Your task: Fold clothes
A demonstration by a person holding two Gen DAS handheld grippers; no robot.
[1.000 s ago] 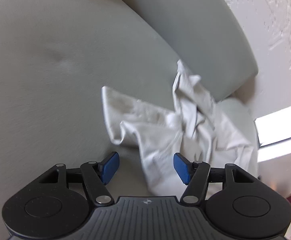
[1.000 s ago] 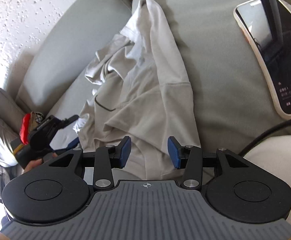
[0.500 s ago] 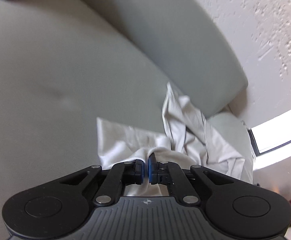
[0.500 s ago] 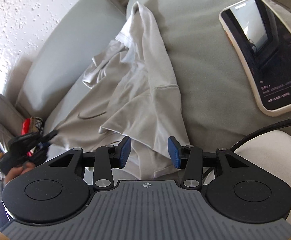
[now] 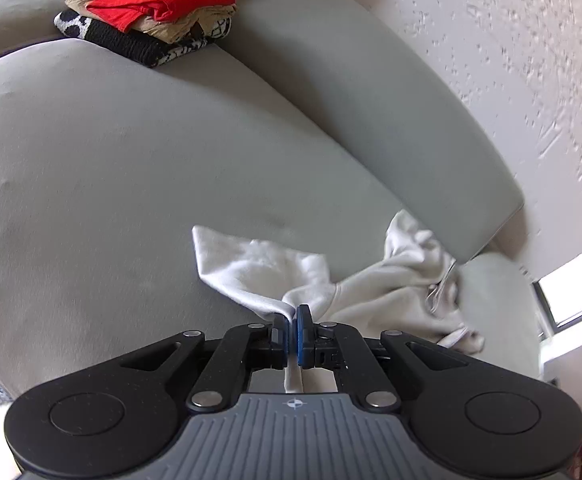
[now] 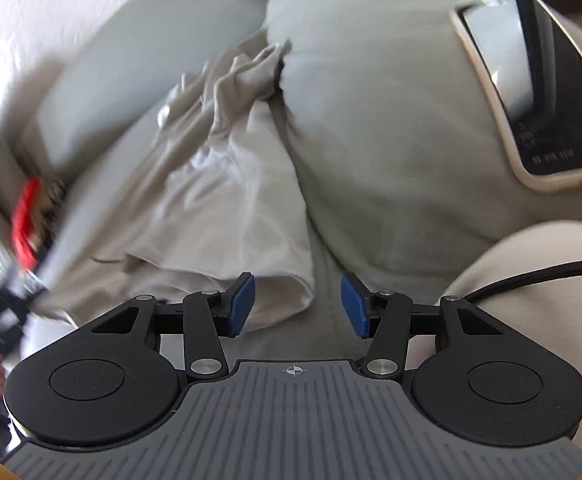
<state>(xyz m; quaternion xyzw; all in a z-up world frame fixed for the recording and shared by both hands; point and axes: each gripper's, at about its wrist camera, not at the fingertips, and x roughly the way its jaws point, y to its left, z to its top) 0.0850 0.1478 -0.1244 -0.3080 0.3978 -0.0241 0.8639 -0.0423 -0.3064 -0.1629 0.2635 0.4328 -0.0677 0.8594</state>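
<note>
Pinching a bunched edge of the pale shirt (image 5: 267, 276) in my left gripper (image 5: 293, 330), I have its jaws closed tight on the cloth, which lies crumpled on the grey sofa (image 5: 131, 160) and trails off toward two o'clock against the backrest. My right gripper (image 6: 297, 306) hovers with jaws wide apart and holding nothing; the shirt's hem sits at about eleven o'clock, just beside the left pad. A phone (image 6: 531, 92) rests at two o'clock on the cushion. I judge this the spreading-out step; next my right side needs to grip that hem.
</note>
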